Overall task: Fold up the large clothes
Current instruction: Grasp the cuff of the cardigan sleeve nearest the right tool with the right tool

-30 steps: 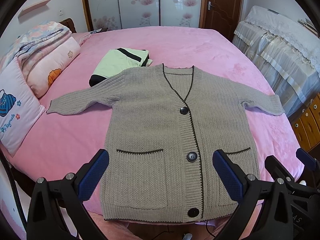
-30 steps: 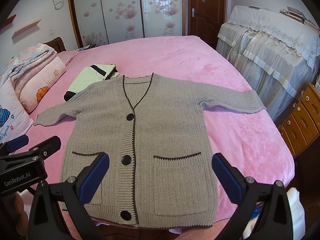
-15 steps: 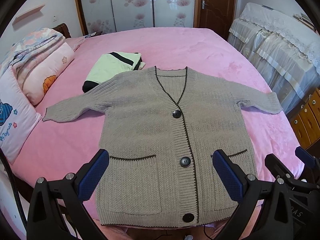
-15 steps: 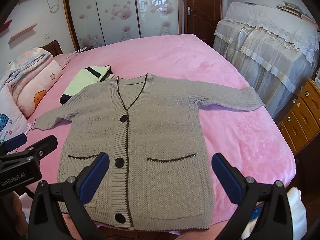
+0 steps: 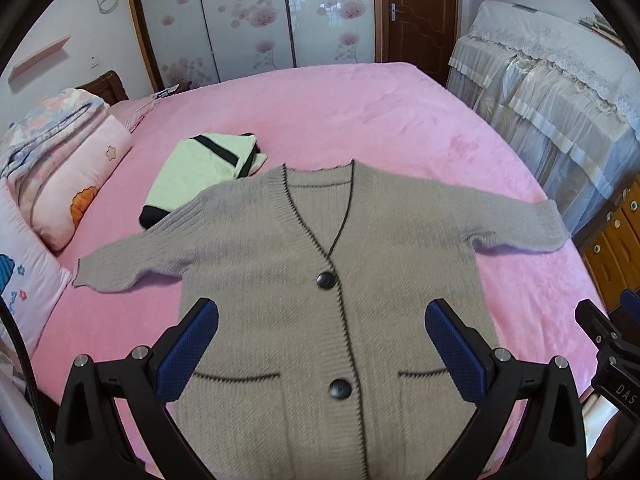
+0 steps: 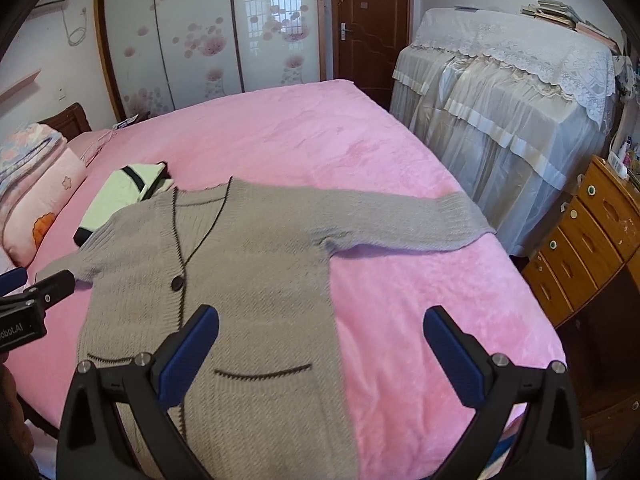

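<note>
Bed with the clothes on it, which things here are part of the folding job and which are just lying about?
Part of the job:
- grey cardigan, spread flat, buttoned
- left gripper, open above it
- right gripper, open
- pink bed

Lying about:
- folded green garment, already folded, beside the cardigan's shoulder
- pillows
- folded quilt
- wooden drawers
- lace-covered furniture

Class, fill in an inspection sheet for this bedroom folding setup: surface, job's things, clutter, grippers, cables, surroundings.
Surface: pink bed cover, smooth.
Job's things: grey cardigan flat, face up, sleeves spread, buttoned.
Clutter: folded green garment beside the cardigan's shoulder; pillows at the bed's edge.
Grippers: left gripper and right gripper both open, holding nothing, above the cardigan.
Cables: wall cord by the air conditioner.
Surroundings: wardrobe, door, lace-covered furniture, wooden drawers.
</note>
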Tool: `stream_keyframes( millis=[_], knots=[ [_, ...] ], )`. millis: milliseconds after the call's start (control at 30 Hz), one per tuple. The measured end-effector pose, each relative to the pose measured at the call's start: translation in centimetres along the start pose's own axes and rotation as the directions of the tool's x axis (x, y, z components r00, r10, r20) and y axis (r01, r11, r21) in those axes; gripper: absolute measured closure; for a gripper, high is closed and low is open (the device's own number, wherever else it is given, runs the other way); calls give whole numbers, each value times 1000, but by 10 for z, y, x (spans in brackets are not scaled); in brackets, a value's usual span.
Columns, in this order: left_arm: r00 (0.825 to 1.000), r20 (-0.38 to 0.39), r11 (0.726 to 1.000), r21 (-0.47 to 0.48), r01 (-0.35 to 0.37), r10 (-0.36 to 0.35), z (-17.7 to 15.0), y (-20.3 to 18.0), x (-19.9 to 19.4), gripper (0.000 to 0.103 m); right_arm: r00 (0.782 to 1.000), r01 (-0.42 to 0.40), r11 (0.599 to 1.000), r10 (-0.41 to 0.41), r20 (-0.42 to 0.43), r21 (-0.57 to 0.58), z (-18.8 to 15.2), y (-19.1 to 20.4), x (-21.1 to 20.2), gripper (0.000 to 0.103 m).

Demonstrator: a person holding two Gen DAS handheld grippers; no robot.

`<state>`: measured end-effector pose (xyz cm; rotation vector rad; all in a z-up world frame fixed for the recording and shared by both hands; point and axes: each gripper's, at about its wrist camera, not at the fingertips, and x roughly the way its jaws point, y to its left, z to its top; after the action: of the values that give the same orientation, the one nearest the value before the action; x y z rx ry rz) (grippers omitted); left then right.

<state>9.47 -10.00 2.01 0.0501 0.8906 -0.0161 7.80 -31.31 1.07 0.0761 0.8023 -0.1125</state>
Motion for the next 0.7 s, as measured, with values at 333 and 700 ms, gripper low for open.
stream_keyframes(
  millis=[333,700],
  knots=[
    [992,121,999,-26,32,-28,43,-31,7,0,993,23,1000,-22,112,-6,48,-39,1,0],
    [978,84,982,16,190,-191,82,-88,53,0,987,91,995,-96,130,51,88,-101,39,0]
  ],
)
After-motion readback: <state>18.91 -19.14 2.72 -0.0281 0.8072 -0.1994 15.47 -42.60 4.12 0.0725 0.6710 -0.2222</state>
